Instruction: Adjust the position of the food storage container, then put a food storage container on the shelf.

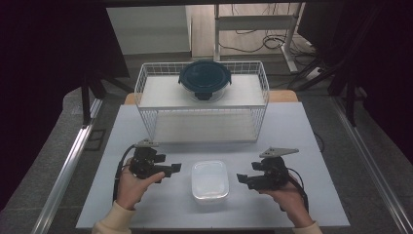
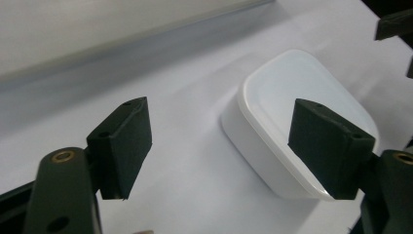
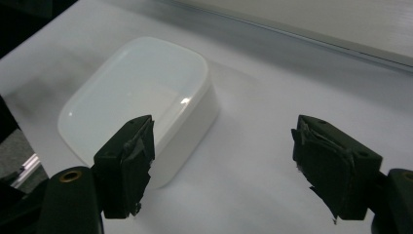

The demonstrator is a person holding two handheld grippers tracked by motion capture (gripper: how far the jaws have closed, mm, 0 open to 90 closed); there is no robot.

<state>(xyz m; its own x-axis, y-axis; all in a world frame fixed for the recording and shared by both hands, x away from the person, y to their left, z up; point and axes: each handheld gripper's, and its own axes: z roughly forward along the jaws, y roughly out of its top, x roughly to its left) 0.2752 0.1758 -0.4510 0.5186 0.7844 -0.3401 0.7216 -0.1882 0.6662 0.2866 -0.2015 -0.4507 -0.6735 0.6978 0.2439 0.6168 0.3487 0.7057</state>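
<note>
The white container (image 1: 210,181) sits on the desk (image 1: 292,131), in front of the wire rack (image 1: 146,97). The left tool (image 1: 175,168) and right tool (image 1: 240,178) flank the container, both spread wide and empty, probably poised to grab it from both sides.
</note>
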